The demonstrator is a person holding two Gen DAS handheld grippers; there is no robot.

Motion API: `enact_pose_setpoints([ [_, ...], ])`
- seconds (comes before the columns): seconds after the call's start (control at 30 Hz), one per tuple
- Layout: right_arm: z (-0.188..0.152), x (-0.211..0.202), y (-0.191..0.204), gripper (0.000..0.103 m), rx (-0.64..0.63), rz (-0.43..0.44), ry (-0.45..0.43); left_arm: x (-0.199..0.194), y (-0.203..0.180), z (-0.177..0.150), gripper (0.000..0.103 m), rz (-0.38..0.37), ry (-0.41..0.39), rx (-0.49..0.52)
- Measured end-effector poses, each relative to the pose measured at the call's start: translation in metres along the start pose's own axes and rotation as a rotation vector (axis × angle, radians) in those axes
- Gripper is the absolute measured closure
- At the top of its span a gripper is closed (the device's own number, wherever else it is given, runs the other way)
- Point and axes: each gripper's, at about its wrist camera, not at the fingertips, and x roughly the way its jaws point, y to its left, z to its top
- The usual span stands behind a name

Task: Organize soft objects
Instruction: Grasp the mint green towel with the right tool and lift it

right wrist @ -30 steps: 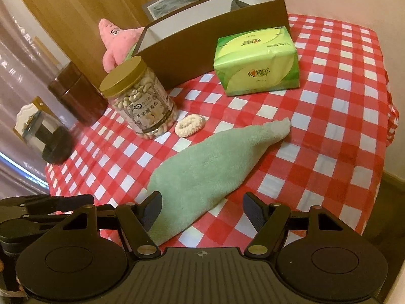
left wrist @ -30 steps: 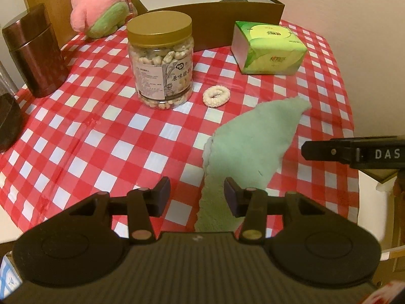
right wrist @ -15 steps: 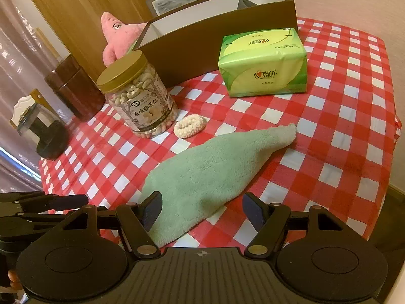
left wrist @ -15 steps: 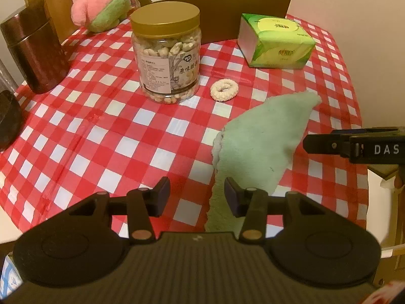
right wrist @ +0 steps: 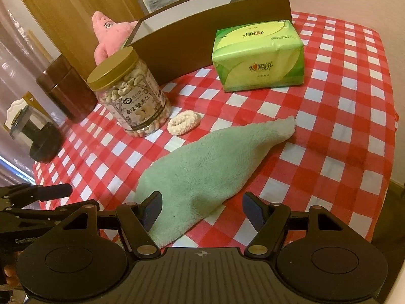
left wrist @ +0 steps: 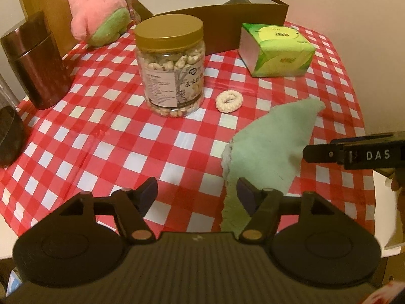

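- My left hand-held gripper [left wrist: 196, 193] hovers with its jaws spread wide, nothing between the pads, and points forward and slightly downward.
- My right hand-held gripper [right wrist: 202, 209] is likewise wide open and empty, held low and level with both fingers parallel.
- Seen from the left wrist camera, the right hand-held gripper reaches in from the right edge, side-on; from the right wrist camera, the left one shows at the lower left edge. The two are apart, not touching.

A home: checked tablecloth [left wrist: 106, 136], cashew jar [left wrist: 170, 65], tissue pack [left wrist: 276, 48], pink plush [left wrist: 97, 17].
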Motion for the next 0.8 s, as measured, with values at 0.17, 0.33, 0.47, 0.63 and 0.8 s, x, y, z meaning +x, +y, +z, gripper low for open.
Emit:
enact_pose_setpoints([
  [0.17, 0.003, 0.008, -0.007, 0.032, 0.007, -0.043, -0.031, 0.000, 0.010, -0.003, 0.032, 0.002, 0.003, -0.027],
  [0.33, 0.015, 0.019, -0.029, 0.033, 0.062, -0.082, -0.101, 0.002, 0.022, -0.006, 0.032, -0.005, 0.018, -0.052],
  [0.47, 0.025, 0.034, -0.048, 0.058, 0.149, -0.062, -0.121, 0.005, 0.030, -0.009, 0.032, 0.000, 0.027, -0.060],
  [0.63, 0.027, 0.033, -0.050, 0.096, 0.171, 0.043, -0.171, 0.007, 0.035, -0.011, 0.032, 0.003, 0.032, -0.061],
  [0.8, 0.023, 0.008, -0.016, 0.096, 0.033, 0.157, -0.214, 0.010, 0.040, -0.012, 0.033, -0.006, 0.033, -0.059],
])
